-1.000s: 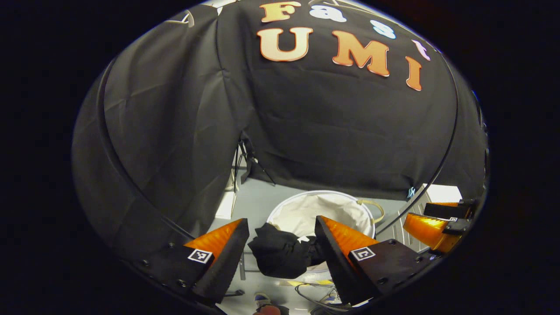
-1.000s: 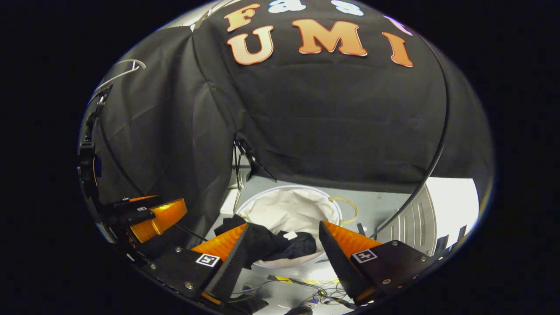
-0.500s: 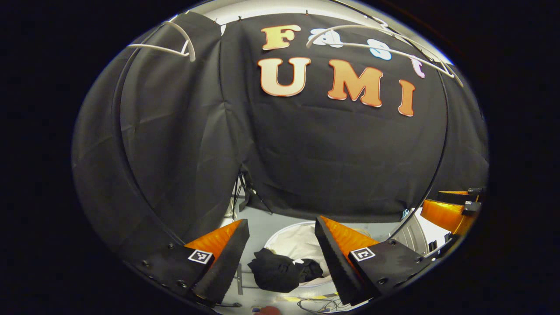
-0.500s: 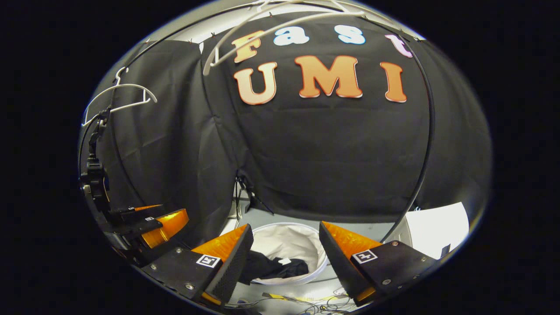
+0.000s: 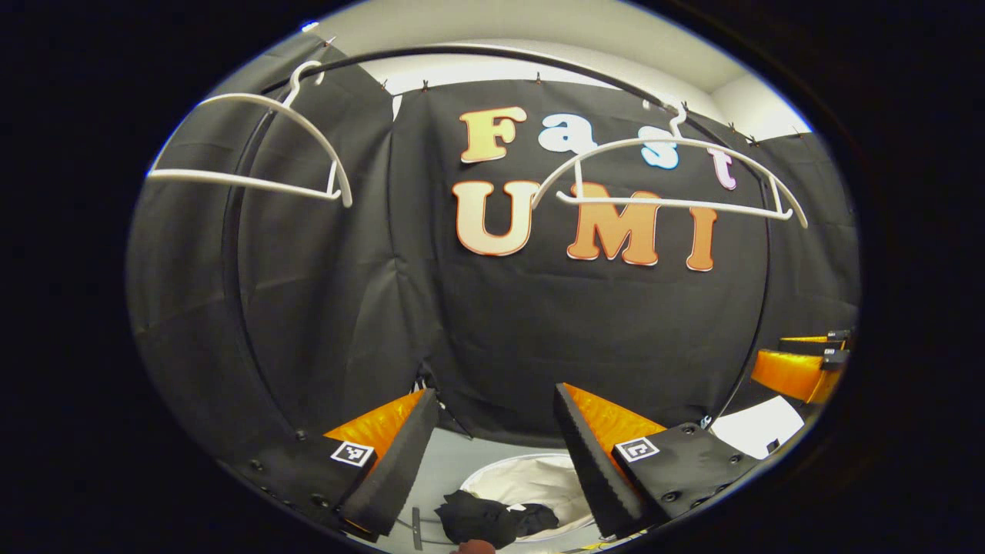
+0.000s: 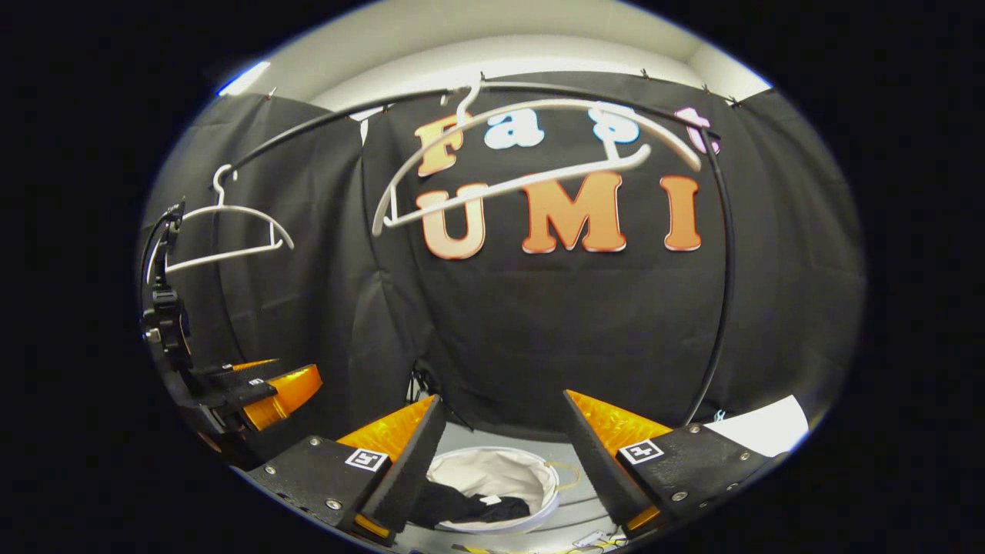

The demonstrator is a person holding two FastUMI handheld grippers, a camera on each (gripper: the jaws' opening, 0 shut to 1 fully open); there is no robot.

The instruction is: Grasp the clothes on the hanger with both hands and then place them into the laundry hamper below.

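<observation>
Black clothes [image 5: 489, 519] lie bunched in the round white laundry hamper [image 5: 539, 481] on the floor, partly over its near rim; the same clothes [image 6: 469, 508] and hamper [image 6: 500, 469] show in the right gripper view. My left gripper [image 5: 492, 446] is open and empty, well above the hamper. My right gripper [image 6: 500, 454] is also open and empty, above it. Two bare white hangers [image 5: 669, 173] [image 5: 254, 146] hang from the black rail. The right gripper [image 5: 796, 369] shows at the far right of the left gripper view; the left gripper [image 6: 269, 385] at the left of the right gripper view.
A curved black rail [image 6: 723, 254] arches across the booth and runs down at the right. Black cloth walls close in behind and at the left. A white sheet [image 6: 762, 431] lies on the grey floor at the right. A tripod's legs [image 5: 423, 385] stand in the corner.
Both grippers have risen and tilted up, away from the hamper. The hamper and clothes have dropped to the bottom of both views, and the hangers and rail have come into sight.
</observation>
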